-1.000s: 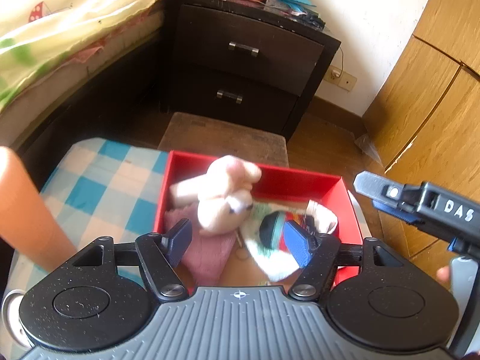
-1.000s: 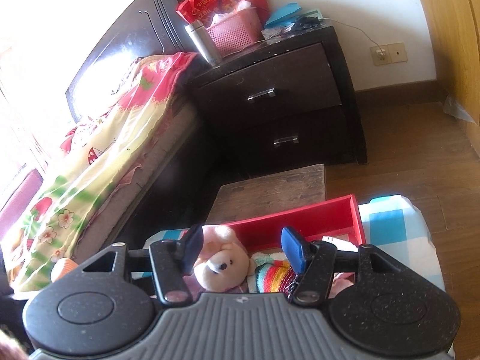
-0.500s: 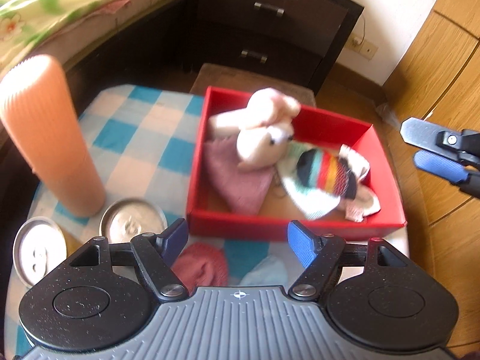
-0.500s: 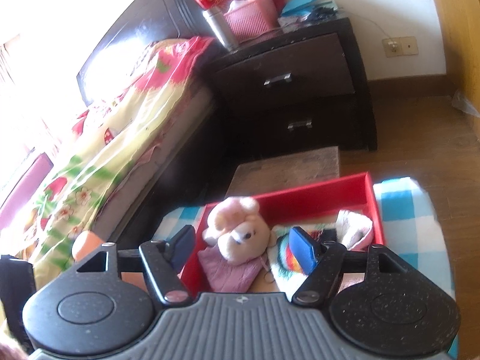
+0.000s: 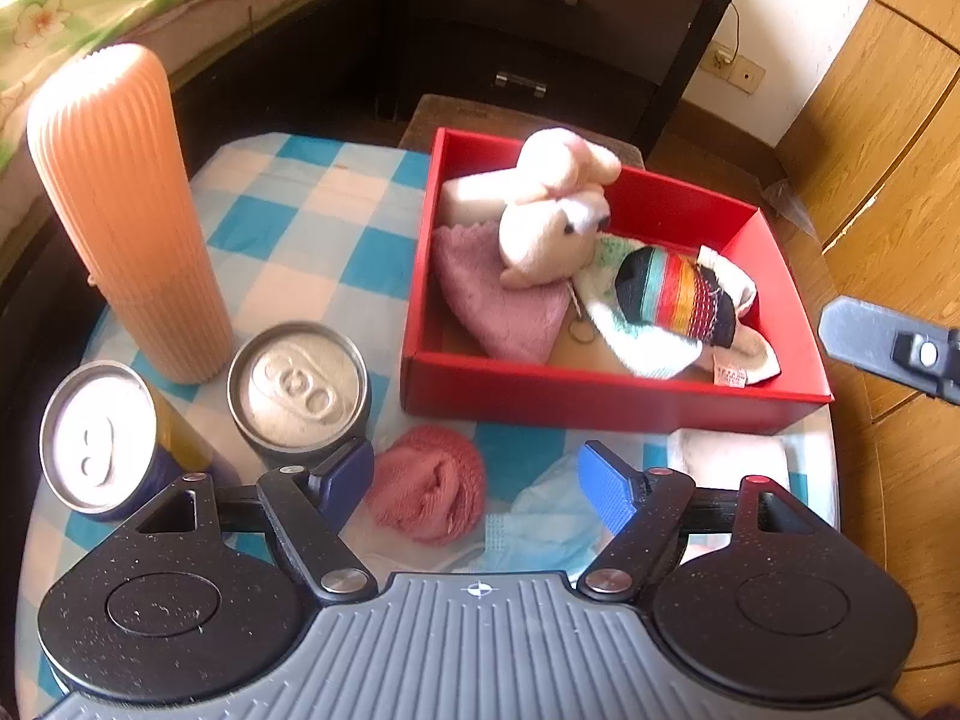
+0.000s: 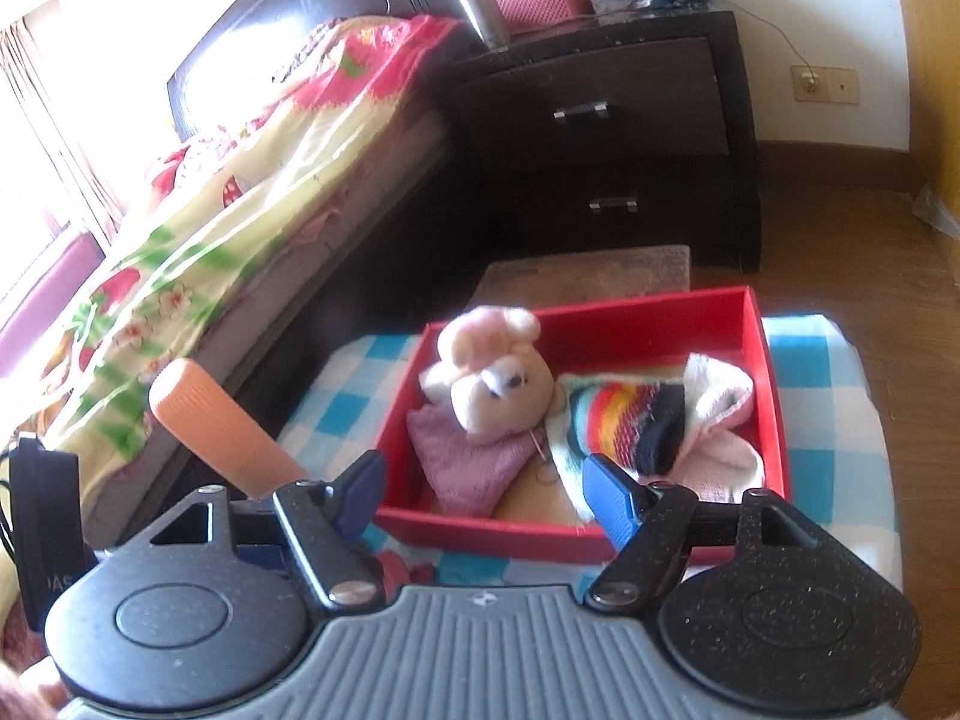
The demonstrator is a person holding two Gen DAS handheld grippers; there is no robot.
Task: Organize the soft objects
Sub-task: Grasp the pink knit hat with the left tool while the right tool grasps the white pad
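left wrist | both tongs [image 5: 477,483] [image 6: 483,489] released | knit pink hat [image 5: 429,489] btwn fingers | plush bunny [image 5: 555,210] in red box [image 5: 600,399]

The light blue cloth [image 5: 543,531] lies partly hidden behind the left hand-held gripper [image 5: 480,489].

Left claw [image 5: 477,489] open above pink knit [image 5: 429,489], red box [image 5: 600,399] beyond — plush rabbit [image 5: 549,222] inside
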